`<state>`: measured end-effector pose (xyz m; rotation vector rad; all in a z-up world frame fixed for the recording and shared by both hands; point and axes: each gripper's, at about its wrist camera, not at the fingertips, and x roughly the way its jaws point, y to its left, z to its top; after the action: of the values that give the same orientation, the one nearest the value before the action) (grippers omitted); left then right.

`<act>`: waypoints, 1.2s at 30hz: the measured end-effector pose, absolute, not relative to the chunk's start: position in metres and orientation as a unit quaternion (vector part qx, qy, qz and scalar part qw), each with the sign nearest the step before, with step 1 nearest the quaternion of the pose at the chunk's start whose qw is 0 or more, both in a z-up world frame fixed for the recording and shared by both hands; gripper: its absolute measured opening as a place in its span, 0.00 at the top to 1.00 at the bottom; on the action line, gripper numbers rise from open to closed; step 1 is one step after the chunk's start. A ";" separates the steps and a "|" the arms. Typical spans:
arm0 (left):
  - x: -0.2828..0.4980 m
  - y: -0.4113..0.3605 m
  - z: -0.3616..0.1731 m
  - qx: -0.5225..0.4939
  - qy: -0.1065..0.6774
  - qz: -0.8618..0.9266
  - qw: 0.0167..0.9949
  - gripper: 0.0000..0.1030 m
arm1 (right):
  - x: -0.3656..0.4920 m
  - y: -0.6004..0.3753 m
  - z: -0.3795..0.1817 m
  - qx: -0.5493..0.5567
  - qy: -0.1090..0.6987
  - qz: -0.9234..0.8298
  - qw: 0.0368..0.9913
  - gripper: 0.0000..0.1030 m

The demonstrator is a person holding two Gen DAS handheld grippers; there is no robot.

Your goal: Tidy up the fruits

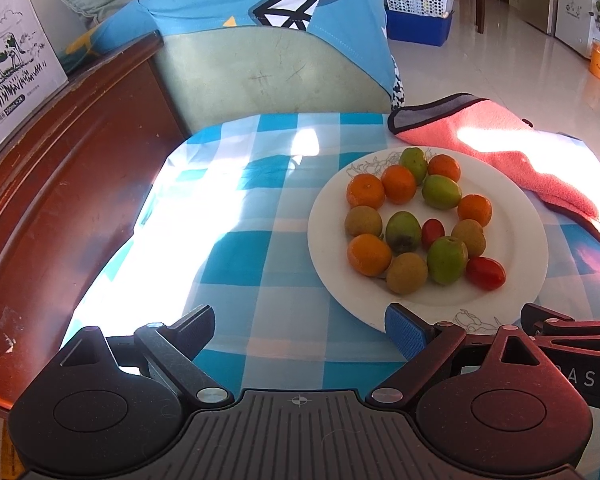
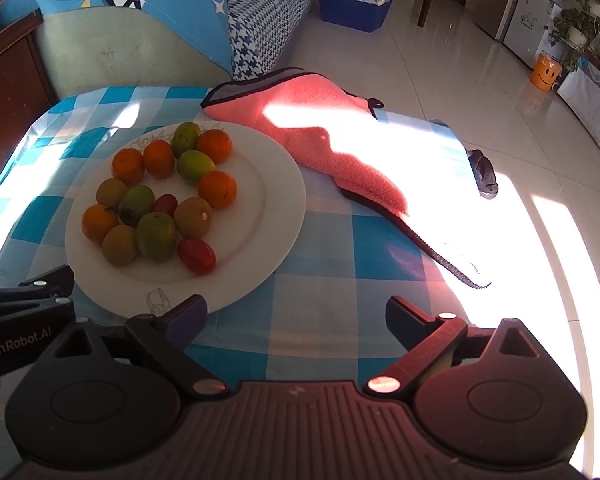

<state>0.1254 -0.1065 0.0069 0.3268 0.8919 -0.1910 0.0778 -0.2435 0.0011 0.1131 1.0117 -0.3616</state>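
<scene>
A white plate [image 1: 516, 216] on the blue checked tablecloth holds several small oranges [image 1: 366, 191], green fruits [image 1: 441, 191], brownish kiwi-like fruits [image 1: 407, 273] and two red cherry tomatoes [image 1: 485, 273]. My left gripper [image 1: 300, 330] is open and empty, low over the cloth at the plate's near-left edge. In the right wrist view the plate [image 2: 276, 184] lies to the left, with oranges [image 2: 217, 188] and a tomato [image 2: 196, 255]. My right gripper [image 2: 296, 318] is open and empty, just in front of the plate's near-right rim.
A pink towel [image 1: 500, 148] lies behind and right of the plate and also shows in the right wrist view [image 2: 320, 132]. A dark wooden headboard [image 1: 60, 168] runs along the left. A blue cushion [image 1: 260, 4] stands behind the table. The table edge drops to tiled floor [image 2: 500, 100] on the right.
</scene>
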 end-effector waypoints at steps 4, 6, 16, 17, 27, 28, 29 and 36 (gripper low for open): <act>0.125 -0.105 0.006 0.158 0.431 -0.088 0.884 0.09 | 0.077 -0.242 -0.001 0.050 0.483 -0.171 0.857 0.07; 0.124 -0.104 0.006 0.158 0.431 -0.085 0.884 0.09 | 0.077 -0.241 -0.001 0.049 0.483 -0.169 0.858 0.07; 0.119 -0.097 0.005 0.158 0.430 -0.075 0.886 0.09 | 0.075 -0.235 -0.003 0.046 0.477 -0.159 0.863 0.07; 0.117 -0.096 0.006 0.158 0.429 -0.076 0.886 0.09 | 0.075 -0.234 -0.003 0.044 0.476 -0.158 0.864 0.07; 0.093 -0.084 -0.001 0.174 0.427 -0.077 0.884 0.09 | 0.056 -0.219 -0.013 0.026 0.479 -0.147 0.865 0.07; 0.090 -0.082 -0.001 0.172 0.428 -0.077 0.884 0.09 | 0.053 -0.217 -0.014 0.026 0.479 -0.146 0.865 0.07; 0.087 -0.080 -0.002 0.171 0.430 -0.077 0.883 0.09 | 0.051 -0.215 -0.016 0.026 0.480 -0.145 0.865 0.07; 0.071 -0.066 -0.010 0.163 0.441 -0.075 0.879 0.09 | 0.033 -0.203 -0.025 0.033 0.479 -0.142 0.866 0.07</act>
<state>0.0715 -0.0656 -0.0104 0.3392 0.9200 -0.1573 0.0326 -0.2027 -0.0254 0.0697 1.0031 -0.2974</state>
